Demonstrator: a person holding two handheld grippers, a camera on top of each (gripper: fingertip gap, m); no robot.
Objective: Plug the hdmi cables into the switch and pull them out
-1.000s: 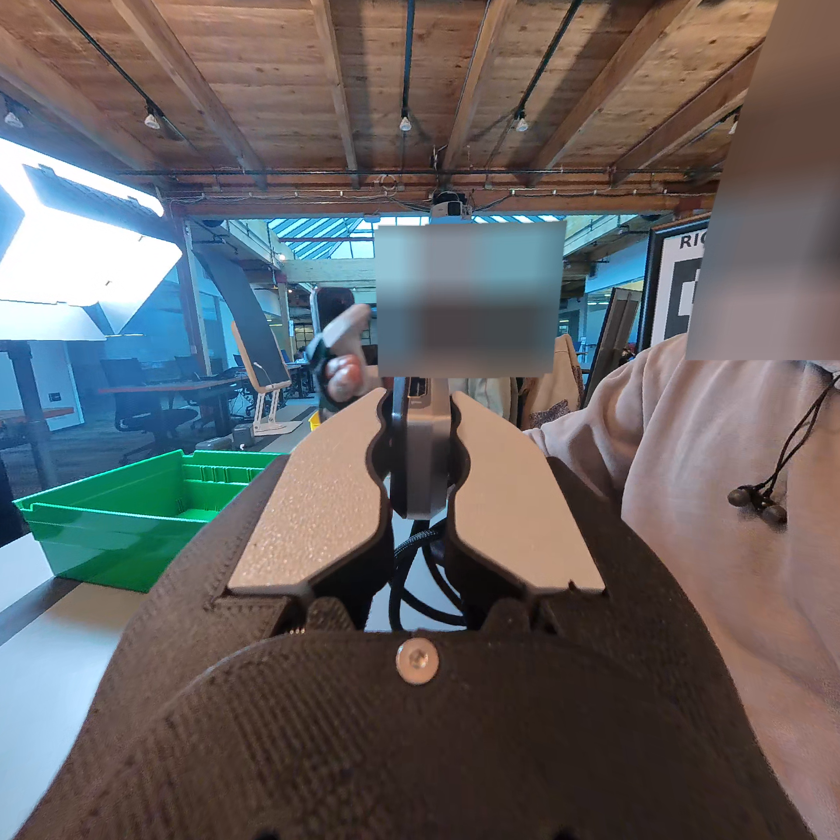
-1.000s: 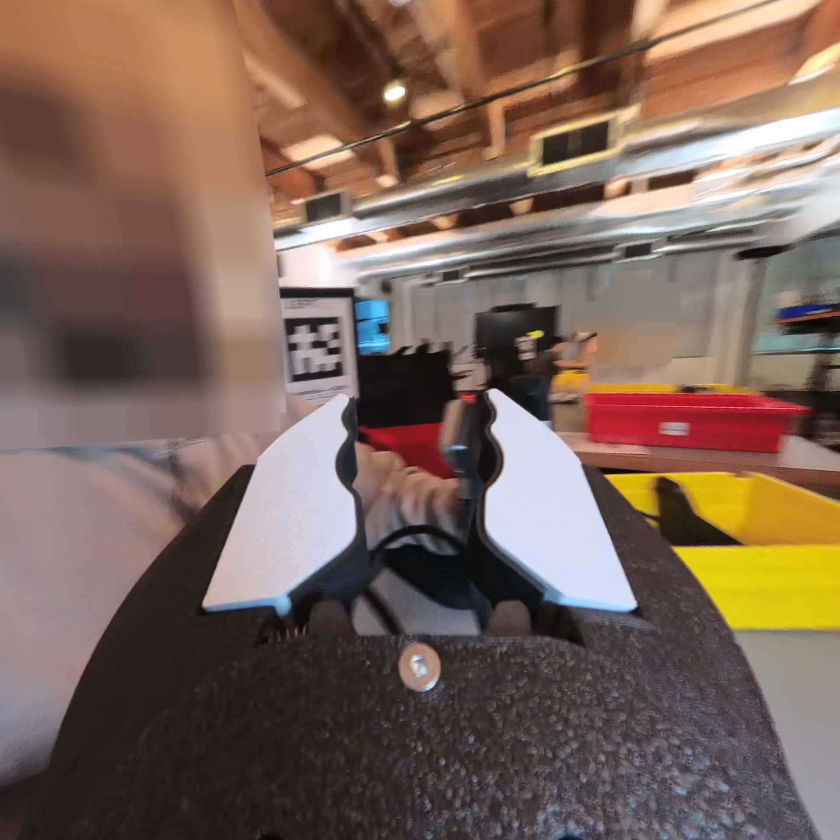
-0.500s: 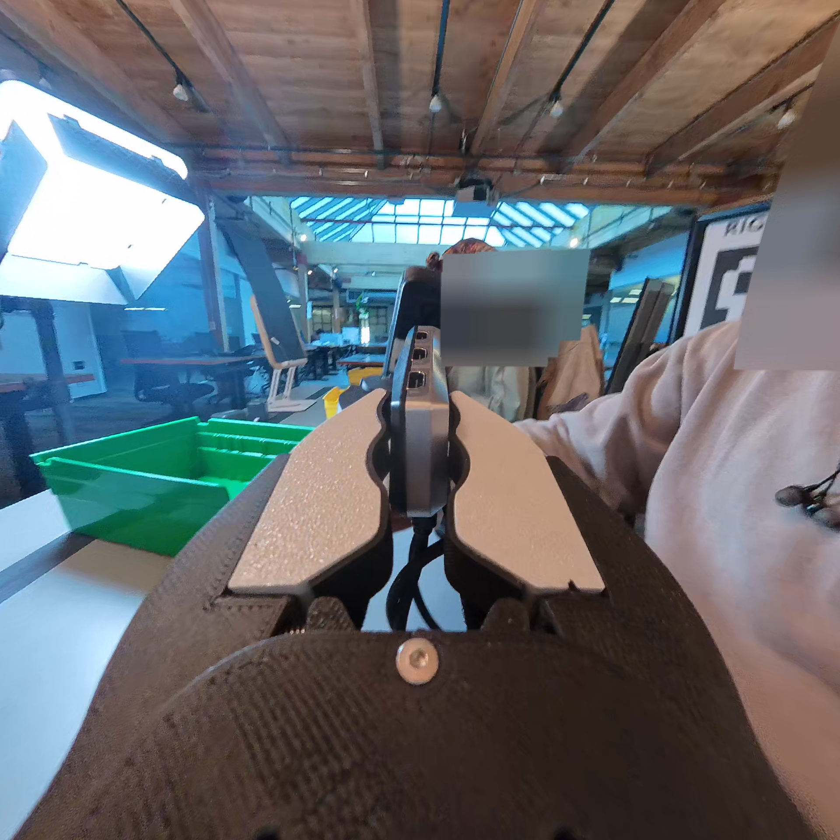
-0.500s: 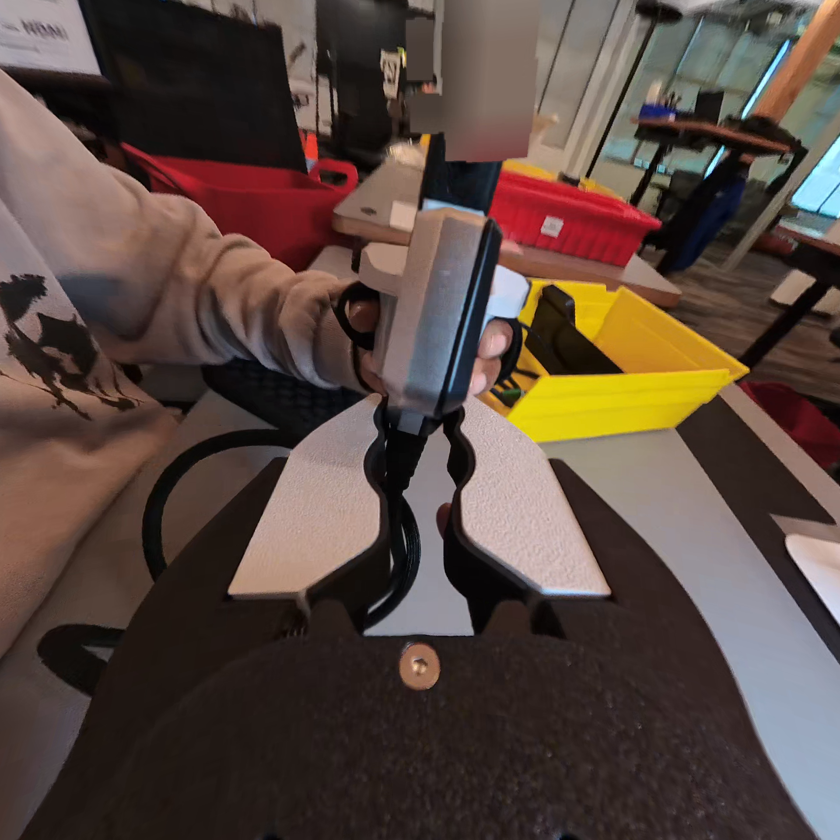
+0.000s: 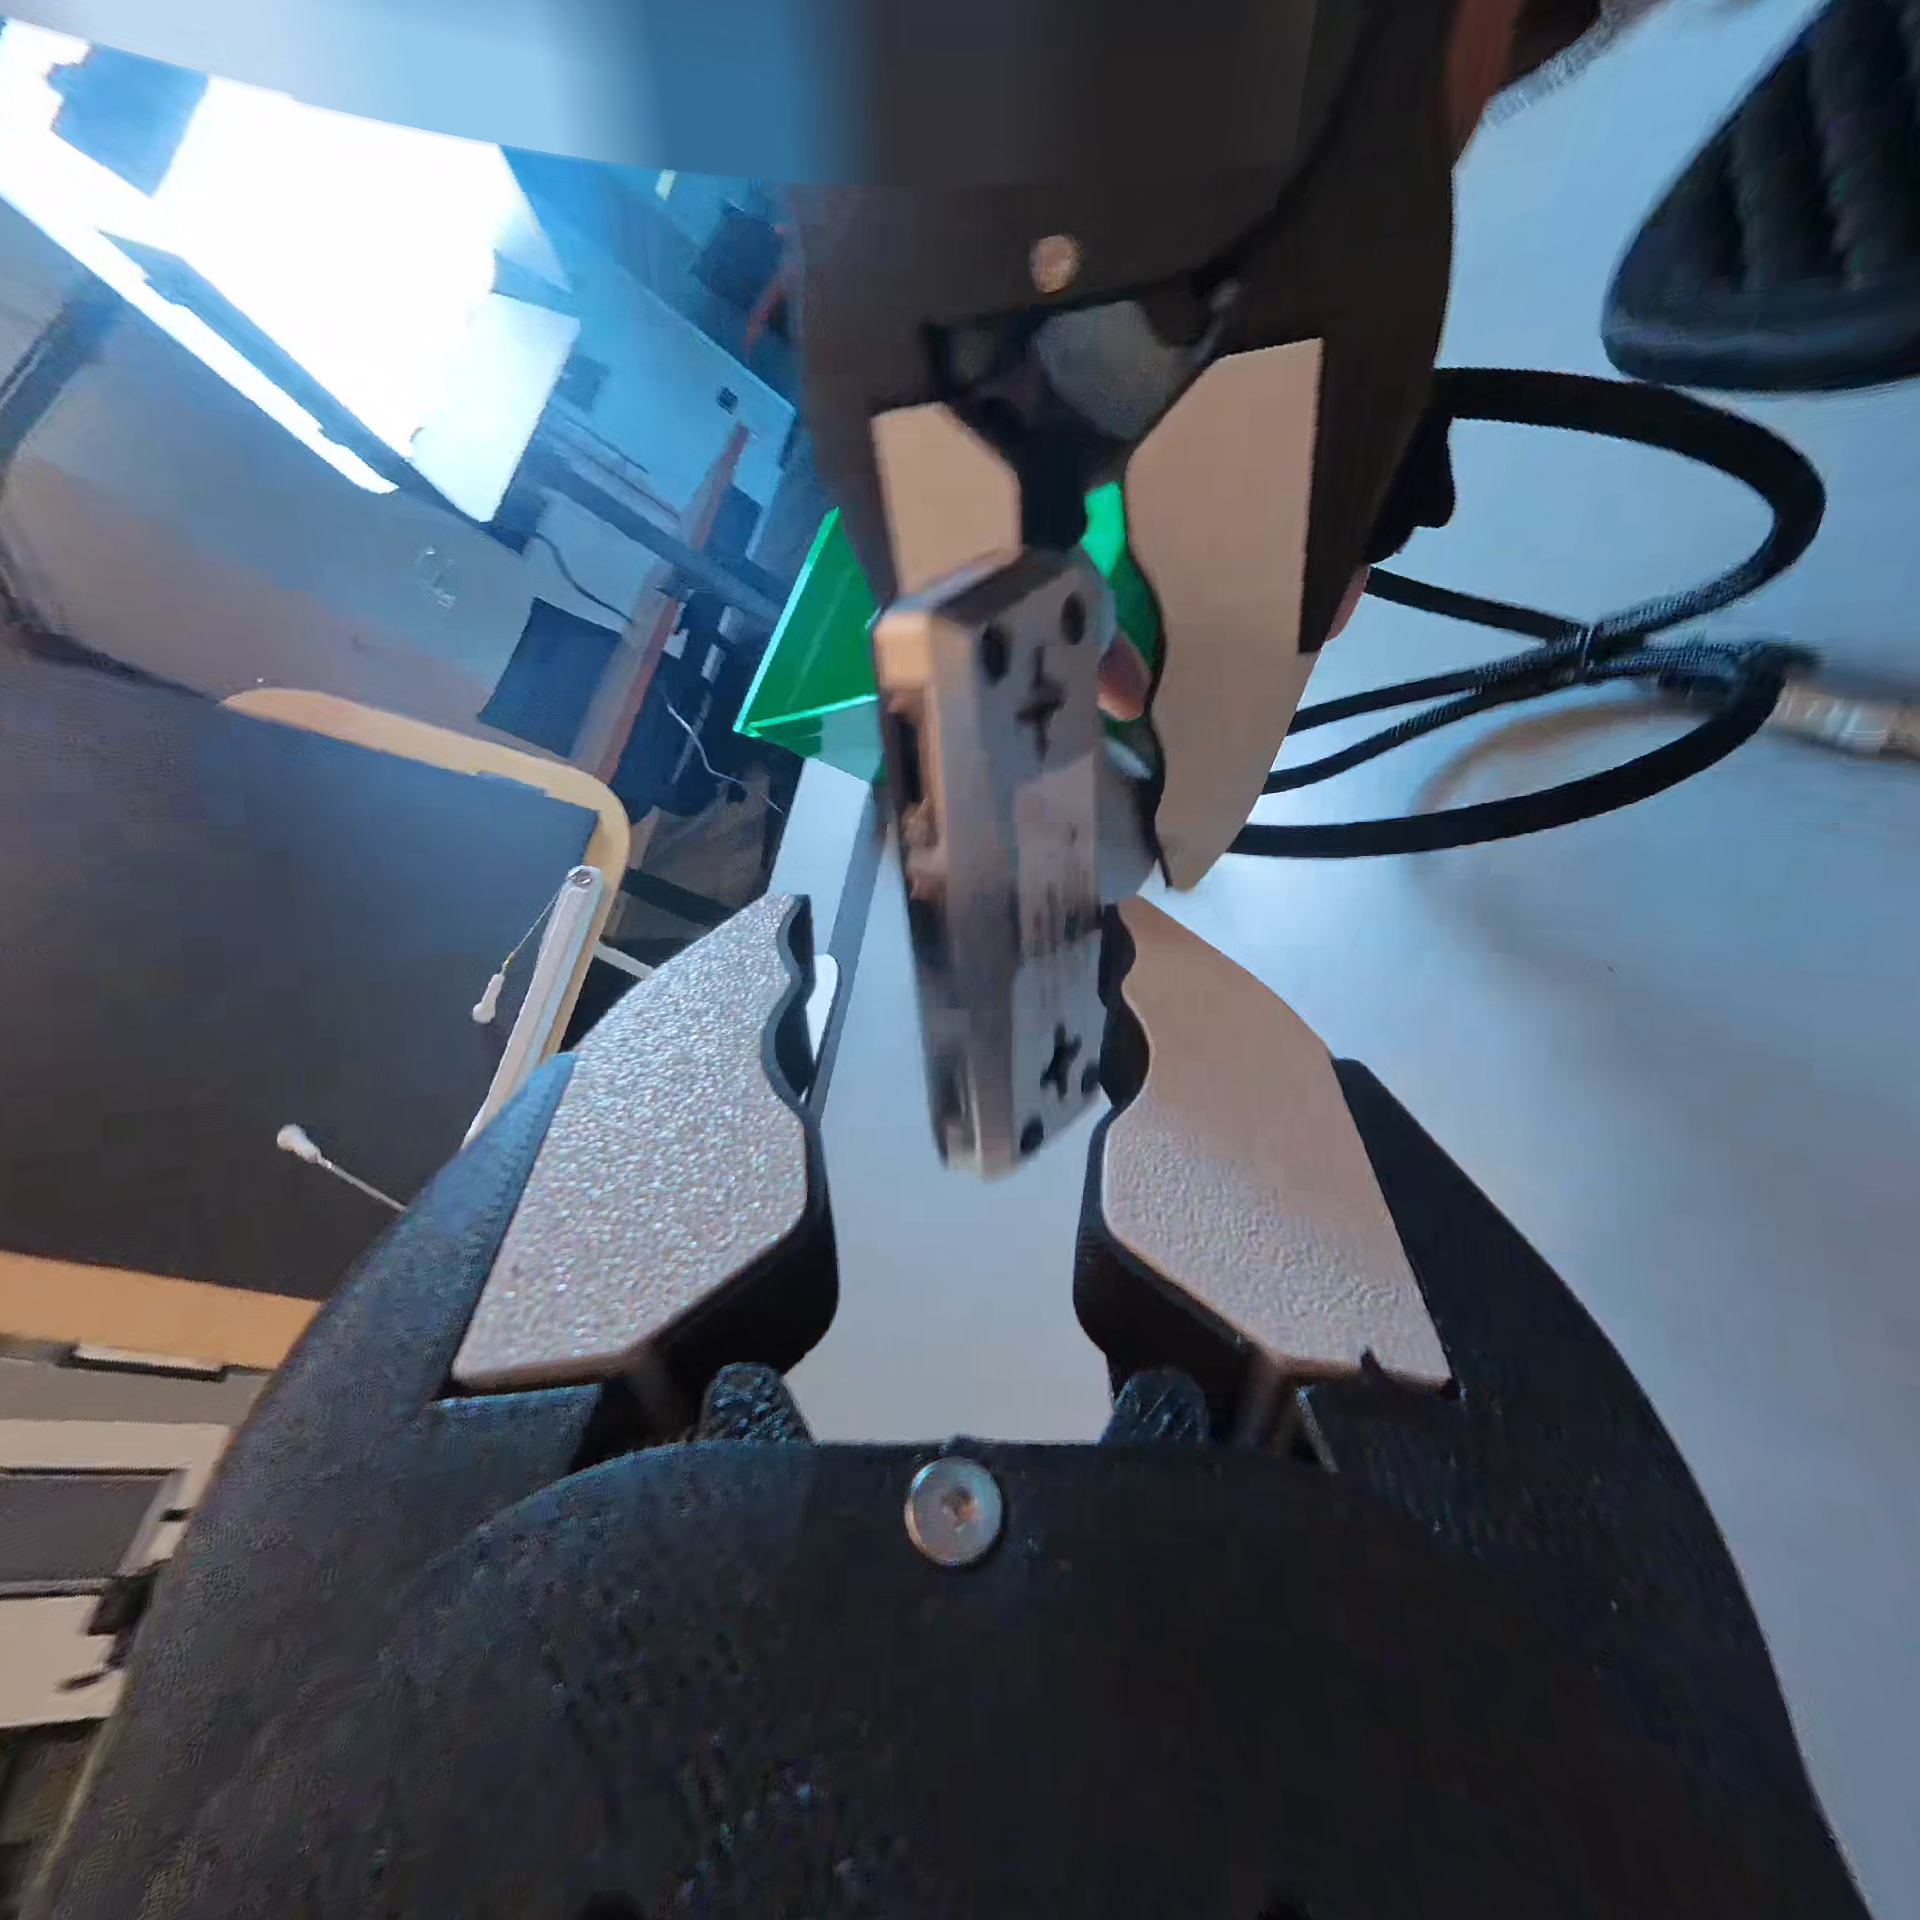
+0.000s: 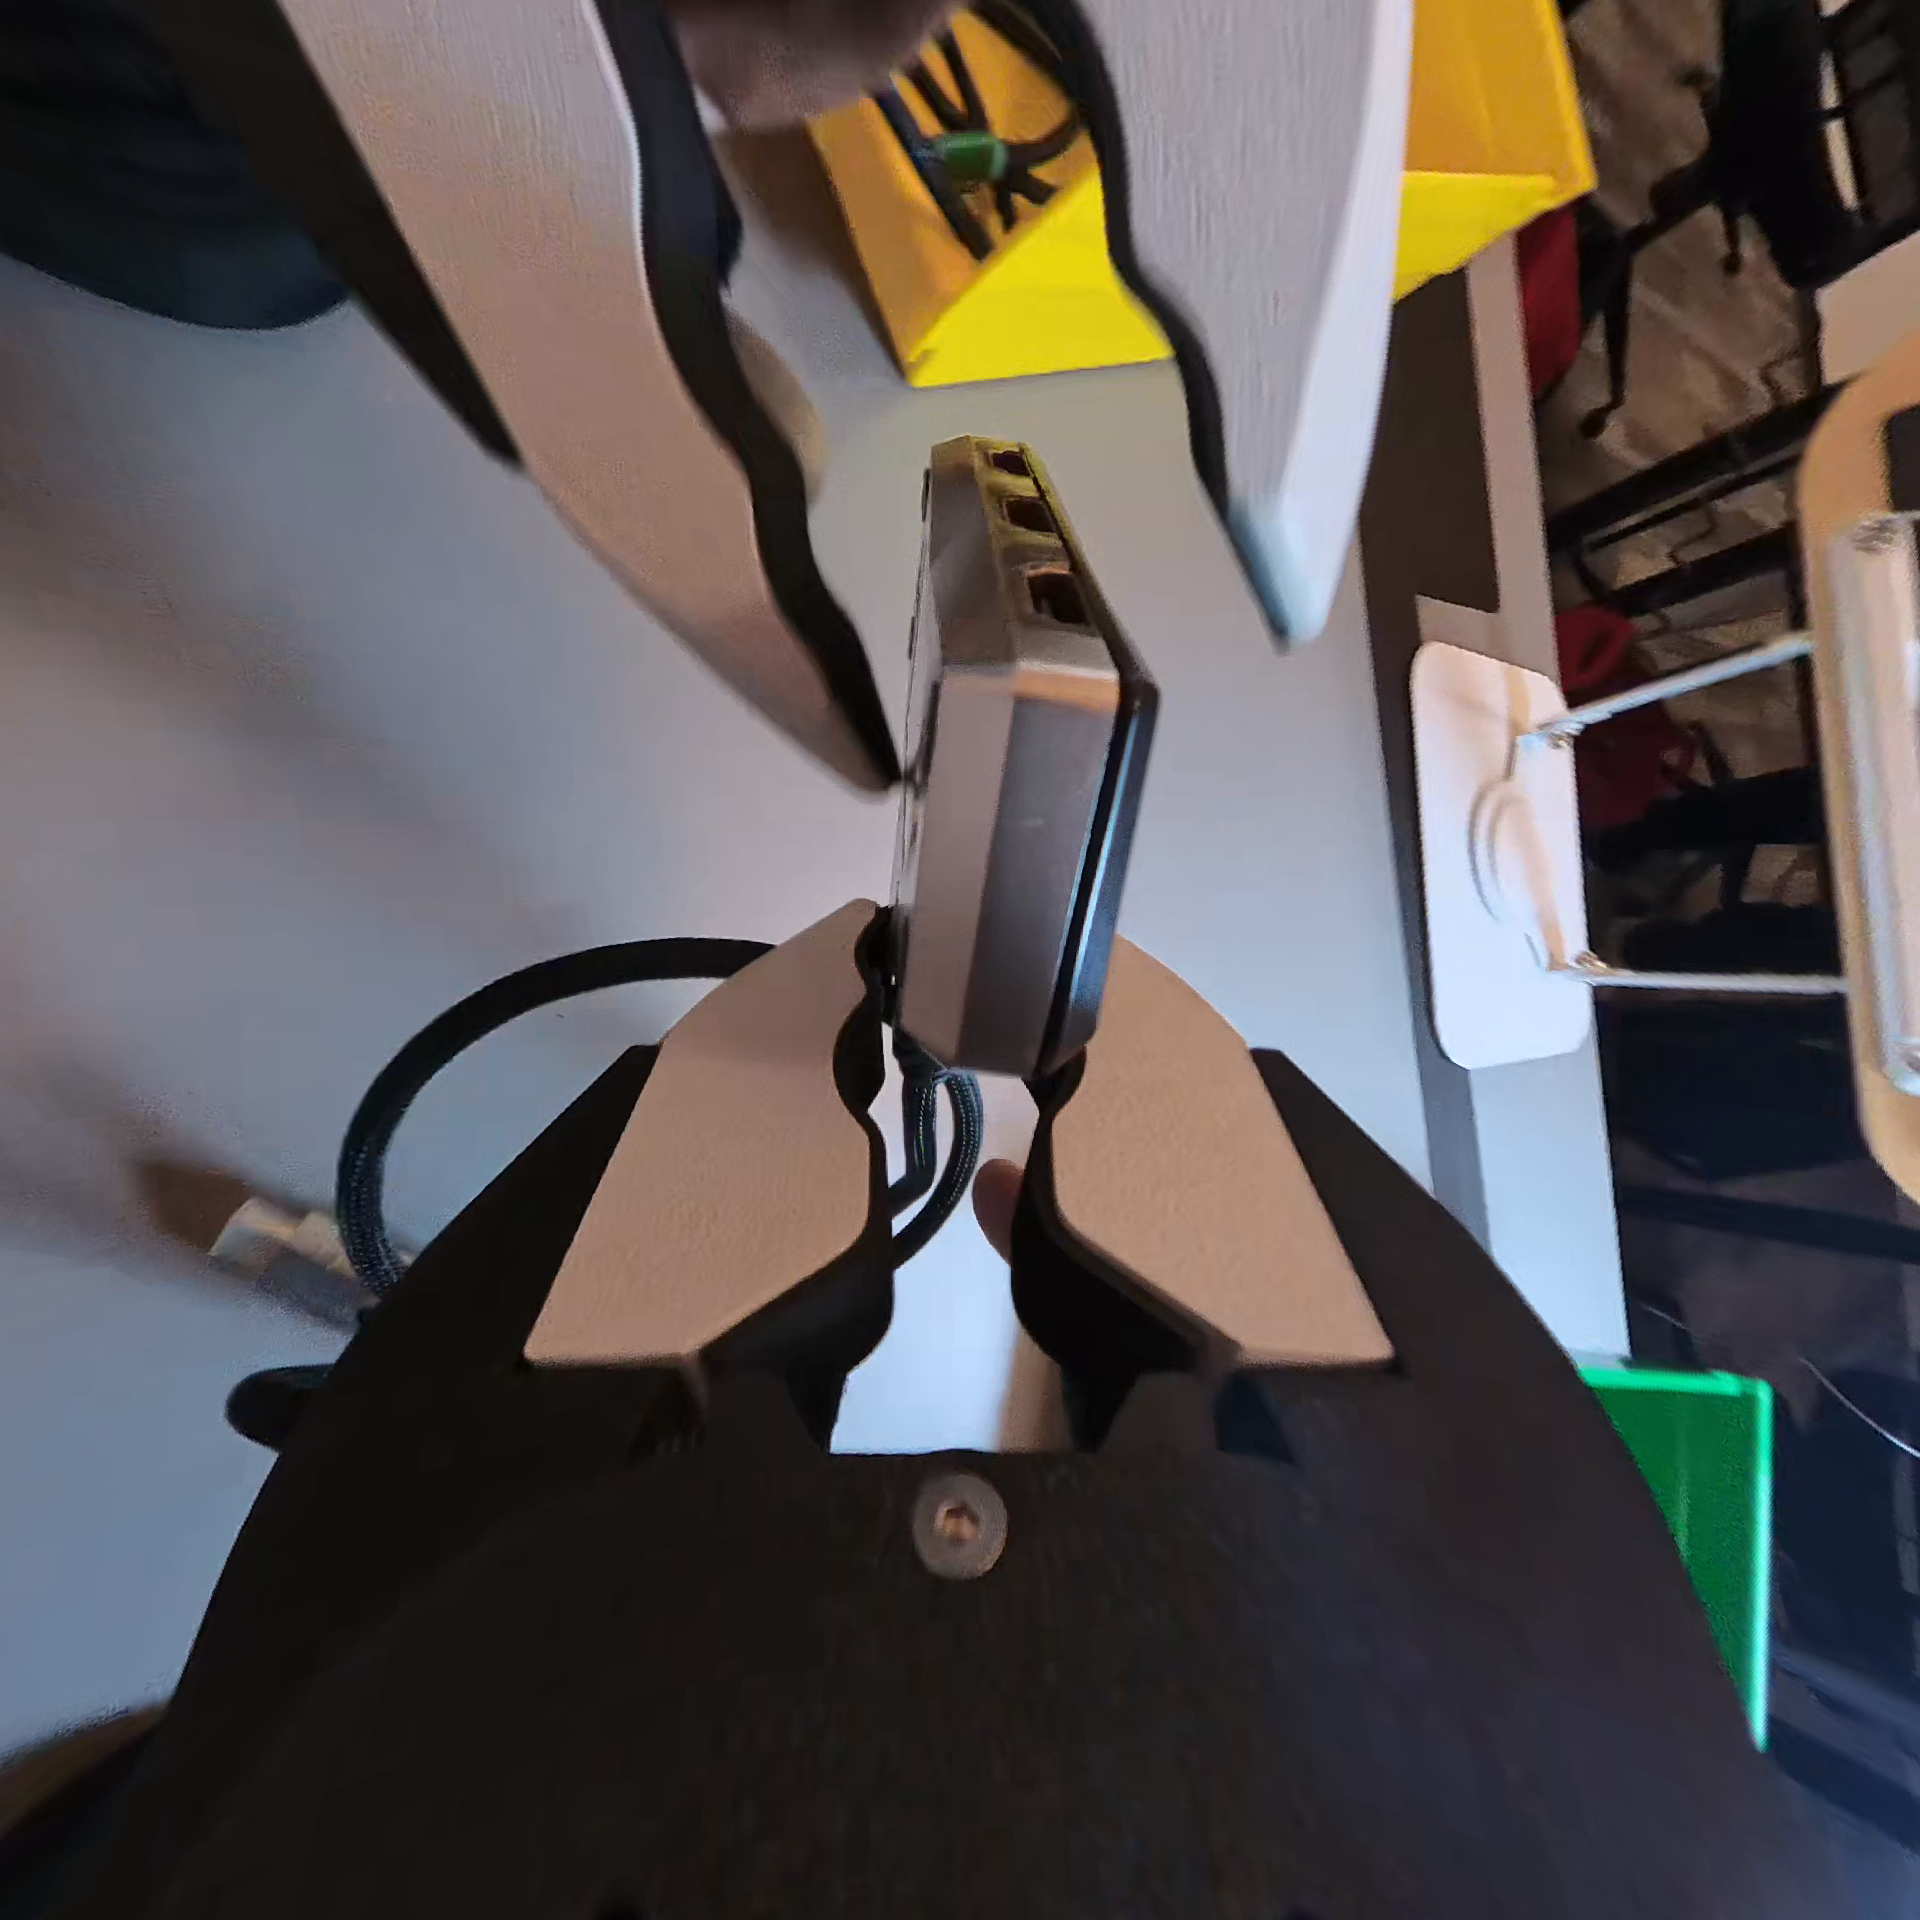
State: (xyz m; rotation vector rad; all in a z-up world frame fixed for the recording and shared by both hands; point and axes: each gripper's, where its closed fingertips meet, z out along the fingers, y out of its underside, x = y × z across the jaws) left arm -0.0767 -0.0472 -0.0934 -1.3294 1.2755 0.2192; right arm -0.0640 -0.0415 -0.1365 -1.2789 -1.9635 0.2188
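Observation:
The grey metal HDMI switch (image 6: 1018, 810) stands on end above the white table (image 6: 312, 727). My right gripper (image 6: 992, 935) is shut on its lower end, where a black braided cable (image 6: 416, 1039) leaves it. My left gripper (image 5: 961, 914) is open, its fingers (image 5: 665, 1122) spread on either side of the switch (image 5: 1008, 831) with a clear gap on the left side. In the left wrist view the right gripper (image 5: 1039, 707) reaches in from above and clamps the switch. In the right wrist view the open left gripper (image 6: 1075, 696) hangs over the switch's port end.
A looped black cable (image 5: 1662, 499) with a silver plug (image 5: 1849, 717) lies on the table. A yellow bin (image 6: 1039, 312) holds cables. There is also a green bin (image 6: 1714, 1558), and a white stand base (image 6: 1496, 831) sits near the table's edge. The tips of one gripper are about 5 cm away from the tips of the other.
My left gripper's fingers have opened off the switch they were clamping. My right gripper has closed on the switch's cable end. Both views have tilted down toward the table.

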